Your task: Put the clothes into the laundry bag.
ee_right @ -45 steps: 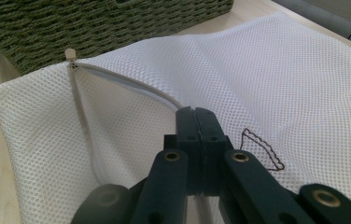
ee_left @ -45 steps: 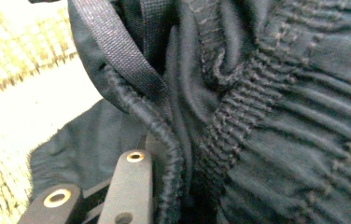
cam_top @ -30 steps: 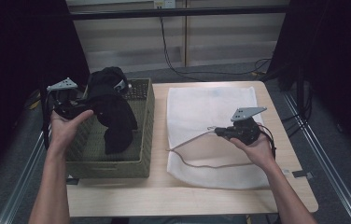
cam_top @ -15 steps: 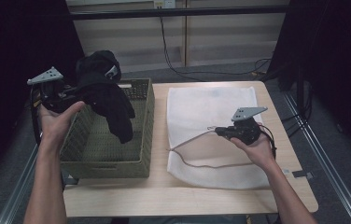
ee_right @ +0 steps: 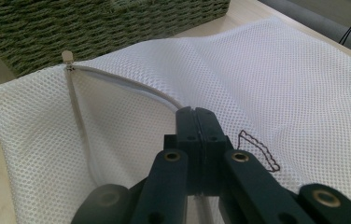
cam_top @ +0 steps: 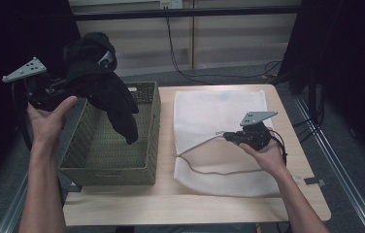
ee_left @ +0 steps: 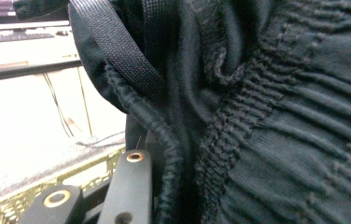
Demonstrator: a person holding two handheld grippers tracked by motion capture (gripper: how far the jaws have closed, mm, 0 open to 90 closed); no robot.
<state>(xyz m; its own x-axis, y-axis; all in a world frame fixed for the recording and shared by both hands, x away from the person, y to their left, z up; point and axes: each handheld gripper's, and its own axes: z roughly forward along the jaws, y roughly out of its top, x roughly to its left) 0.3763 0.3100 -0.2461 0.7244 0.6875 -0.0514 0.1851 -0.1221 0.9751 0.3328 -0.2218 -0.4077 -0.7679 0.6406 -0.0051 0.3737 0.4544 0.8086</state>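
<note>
Forearms entering from the bottom of the high view, one gripper in each hand. Right gripper (cam_top: pixel 226 136) at lower right of centre, jaws pressed together and pinching the zipper edge (ee_right: pixel 131 86) of a white mesh bag (cam_top: pixel 219 109); in the right gripper view, black jaws closed flat on that pale edge, zipper pull (ee_right: pixel 67 57) at upper left of the frame, a thin dark-red stitched squiggle (ee_right: pixel 257 147) on the mesh at lower right. Bag lying flat on the light wooden table (cam_top: pixel 171 206), right half of the tabletop, opening gaping toward the basket, fine netted weave, slightly wrinkled. Woven olive-green basket (cam_top: pixel 110 167) just beside the bag, on the left half of the table. Farther up, at upper left of the high view, left gripper (cam_top: pixel 66 82) raised above the basket, pinching a black garment (cam_top: pixel 107 94) that hangs down in a bunched fold, lowest end dangling over the basket's inside. In the left gripper view, garment close up: ribbed, gathered knit at right, a corded seam running down the middle beside a black jaw, a flat woven strap (ee_left: pixel 117 46) crossing at upper left; basket rim at lower left.
</note>
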